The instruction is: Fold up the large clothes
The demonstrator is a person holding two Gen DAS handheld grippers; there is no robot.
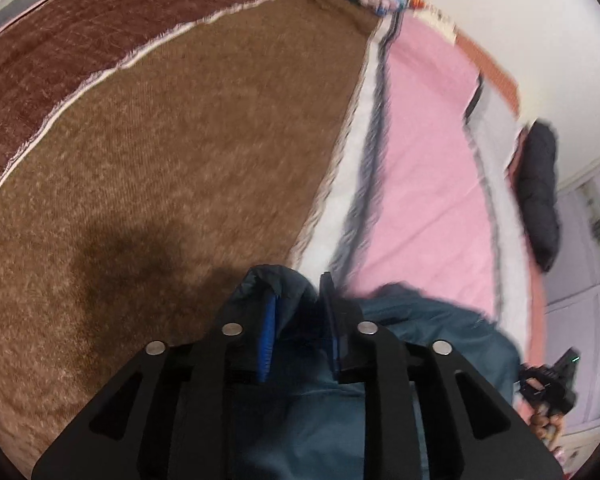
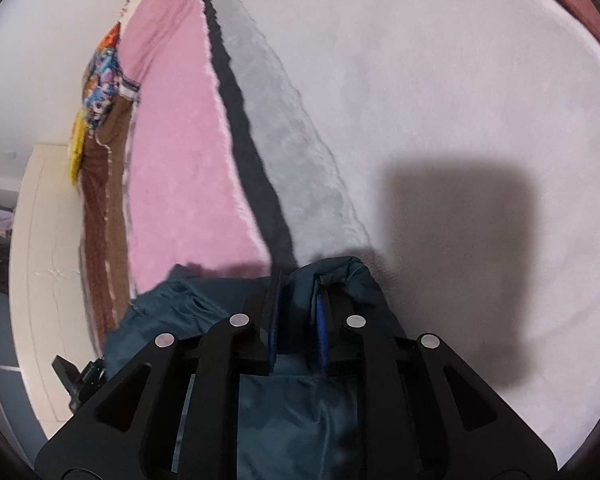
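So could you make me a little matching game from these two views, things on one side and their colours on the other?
Things:
1. garment held in both grippers
2. fuzzy blanket
3. middle stripe of the bedding
4. gripper pads

Colours:
A. pink
B. bright blue
C. dark teal
D. brown

Pairs: 1-C, 2-D, 3-A, 4-B. The left gripper and the right gripper each pinch a fold of the garment.

Brown blanket (image 1: 160, 160) and pink blanket (image 1: 428, 168) cover the bed.
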